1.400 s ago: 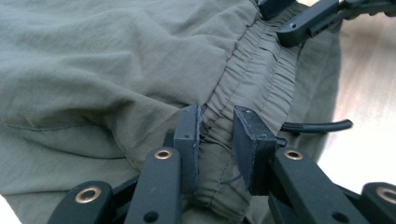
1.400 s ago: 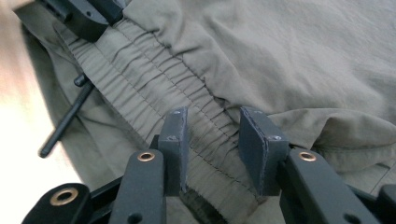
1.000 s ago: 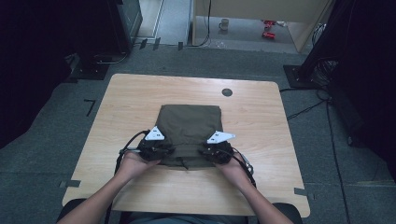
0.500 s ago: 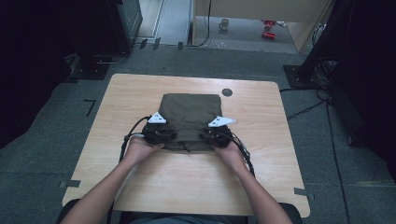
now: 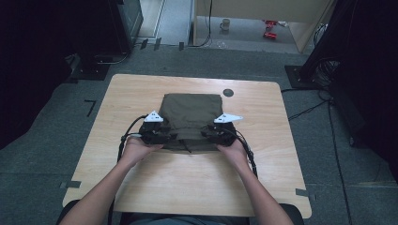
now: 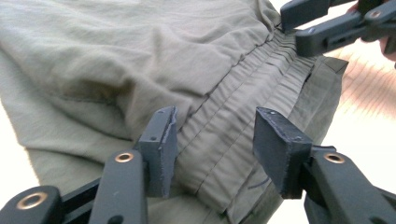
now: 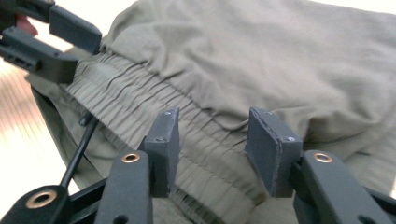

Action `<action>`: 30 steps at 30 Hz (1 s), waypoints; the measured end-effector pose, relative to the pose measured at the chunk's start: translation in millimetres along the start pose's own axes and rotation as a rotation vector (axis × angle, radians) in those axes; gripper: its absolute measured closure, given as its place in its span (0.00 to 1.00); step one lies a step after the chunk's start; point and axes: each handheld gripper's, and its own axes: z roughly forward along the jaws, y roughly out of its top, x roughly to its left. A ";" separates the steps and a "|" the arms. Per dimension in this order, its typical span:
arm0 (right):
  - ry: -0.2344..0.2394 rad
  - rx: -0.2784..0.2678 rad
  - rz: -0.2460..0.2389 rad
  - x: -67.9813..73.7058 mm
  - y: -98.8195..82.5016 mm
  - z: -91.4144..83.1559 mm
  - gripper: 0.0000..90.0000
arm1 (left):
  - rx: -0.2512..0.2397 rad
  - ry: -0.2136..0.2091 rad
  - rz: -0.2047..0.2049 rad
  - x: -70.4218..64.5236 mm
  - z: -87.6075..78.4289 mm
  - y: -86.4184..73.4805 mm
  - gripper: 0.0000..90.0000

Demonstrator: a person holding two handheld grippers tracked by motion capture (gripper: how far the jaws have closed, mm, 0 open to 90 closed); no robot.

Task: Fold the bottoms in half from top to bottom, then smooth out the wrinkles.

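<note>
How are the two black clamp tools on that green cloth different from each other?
The left gripper sits at the folded olive garment's left end, the right gripper at its right end. The left points rightward, the right leftward. Both have just opened, fingers apart over the gathered waistband, not pinching it.

From where I stand, the folded olive garment (image 5: 192, 119) takes the table's (image 5: 141, 93) middle, with the left gripper (image 5: 162, 136) at its 7 o'clock corner and the right gripper (image 5: 213, 135) at its 5 o'clock corner, so the gap between them is narrow. Bare wood lies open at 9 and 3 o'clock and along the near edge at 6, apart from the forearms. At 1 o'clock only a small dark round spot (image 5: 228, 93) sits flat in the tabletop
</note>
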 end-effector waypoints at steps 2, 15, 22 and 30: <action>-0.003 -0.017 0.015 -2.2 1.9 -5.0 0.58 | 0.001 -0.009 -0.013 1.3 -4.3 1.2 0.53; 0.004 -0.001 0.011 -10.4 2.7 -23.0 0.48 | -0.060 0.001 0.023 11.9 -35.1 3.8 0.41; -0.023 -0.008 0.007 -18.2 2.1 -32.7 0.45 | -0.059 0.018 0.044 20.6 -43.5 0.5 0.39; -0.059 -0.023 0.018 -31.6 -1.4 -46.1 0.43 | -0.058 0.052 0.043 32.4 -51.2 -4.9 0.38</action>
